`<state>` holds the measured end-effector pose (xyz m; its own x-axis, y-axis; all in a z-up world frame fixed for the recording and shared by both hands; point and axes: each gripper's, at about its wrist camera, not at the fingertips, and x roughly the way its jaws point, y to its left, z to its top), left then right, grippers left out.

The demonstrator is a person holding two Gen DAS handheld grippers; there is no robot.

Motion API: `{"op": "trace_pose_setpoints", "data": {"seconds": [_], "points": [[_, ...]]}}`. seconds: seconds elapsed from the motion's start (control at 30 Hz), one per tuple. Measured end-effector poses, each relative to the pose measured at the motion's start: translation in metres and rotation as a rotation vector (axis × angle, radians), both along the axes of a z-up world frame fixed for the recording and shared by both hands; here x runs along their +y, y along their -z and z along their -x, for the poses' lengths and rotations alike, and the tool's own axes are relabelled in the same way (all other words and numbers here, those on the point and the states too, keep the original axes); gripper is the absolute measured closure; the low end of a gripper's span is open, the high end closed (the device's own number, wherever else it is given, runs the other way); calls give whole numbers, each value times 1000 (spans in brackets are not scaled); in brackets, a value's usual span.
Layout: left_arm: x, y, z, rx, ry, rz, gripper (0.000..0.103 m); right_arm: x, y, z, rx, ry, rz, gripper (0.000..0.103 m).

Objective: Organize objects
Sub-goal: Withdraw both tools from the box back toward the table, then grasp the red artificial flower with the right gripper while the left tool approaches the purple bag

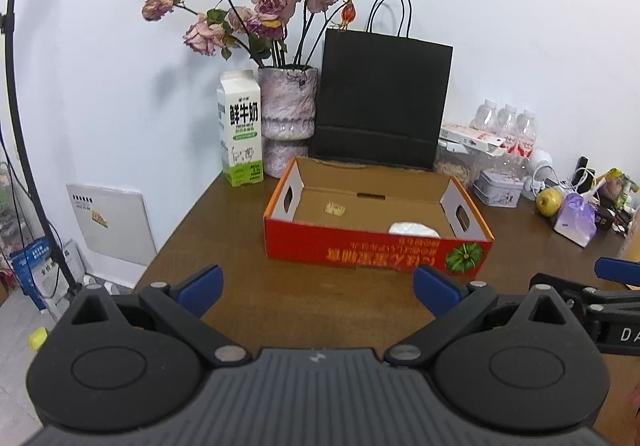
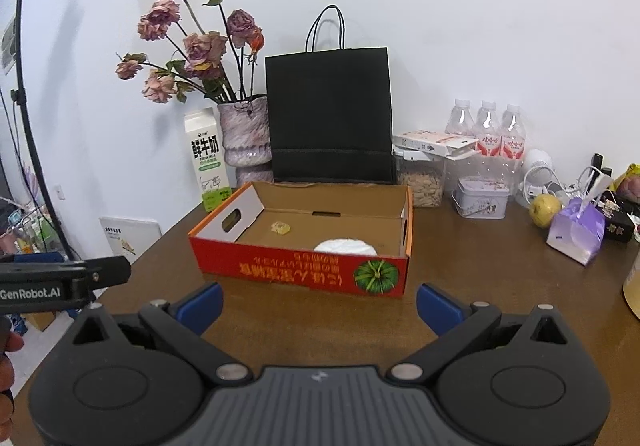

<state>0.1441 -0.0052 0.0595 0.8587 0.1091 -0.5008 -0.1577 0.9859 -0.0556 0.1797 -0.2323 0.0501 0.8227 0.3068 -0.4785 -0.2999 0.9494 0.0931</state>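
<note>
Both tongs are spread wide and pinch nothing. Left gripper (image 1: 318, 288) and right gripper (image 2: 320, 304) hover side by side over the near part of the table, both pointing at the red box (image 2: 300, 270).

My guess is that the tidy-up has only just begun. The box is open and nearly bare. Inside it lie a white round thing (image 2: 346, 247) close to the near wall and a small yellow bit (image 2: 281, 227) farther back. Most of the things sit outside the box, off to the right, well apart from both tongs. Nothing is being carried yet, so most of the job looks left to do. I cannot tell which thing should go in first.

Now the room, big things first. A white wall (image 2: 480, 26) stands behind everything. The brown table (image 2: 480, 266) is wood and smooth. A black paper bag (image 2: 330, 114) stands just behind the box. Beside it is a vase (image 2: 244, 134) of dried roses (image 2: 188, 42), then a milk carton (image 2: 208, 162). On the right are three water bottles (image 2: 486, 134), a small tin (image 2: 480, 196), a purple gift box (image 2: 576, 234) and a yellow fruit (image 2: 544, 209).
</note>
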Motion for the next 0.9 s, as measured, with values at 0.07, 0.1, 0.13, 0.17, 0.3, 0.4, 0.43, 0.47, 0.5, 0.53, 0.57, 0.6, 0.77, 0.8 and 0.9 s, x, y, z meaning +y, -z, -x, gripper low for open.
{"op": "trace_pose_setpoints", "data": {"seconds": [0.07,0.1,0.13,0.17,0.3,0.4,0.43,0.47,0.5,0.53,0.57,0.6,0.77,0.8,0.9], "points": [[0,3,10,2,0,10,0,-3,3,9,1,-2,-4,0],[0,4,14,2,2,13,0,-4,5,14,1,-4,-3,0],[-1,6,19,1,4,14,0,-5,6,19,-1,-7,-1,0],[-1,7,24,0,4,14,0,-6,8,24,-2,-9,3,0],[1,14,40,10,-3,27,0,-8,16,45,-8,-24,16,0],[2,21,53,23,-8,36,0,-8,23,62,-15,-48,29,0],[2,24,57,31,-11,36,0,-7,26,68,-16,-57,35,0],[2,27,60,39,-13,34,0,-7,30,74,-16,-68,40,0],[2,30,63,46,-12,35,0,-6,33,79,-16,-76,46,0],[2,32,67,51,-10,38,0,-5,37,85,-15,-83,53,0],[2,35,71,55,-8,40,0,-4,40,90,-15,-91,58,0],[2,38,74,58,-9,40,0,-4,43,95,-15,-98,60,0],[4,51,90,78,-7,53,0,-2,59,119,-11,-121,53,0],[4,53,94,80,-9,58,0,-3,62,123,-10,-122,48,0],[8,60,103,86,-20,75,0,-6,72,133,-4,-121,37,0]]}}
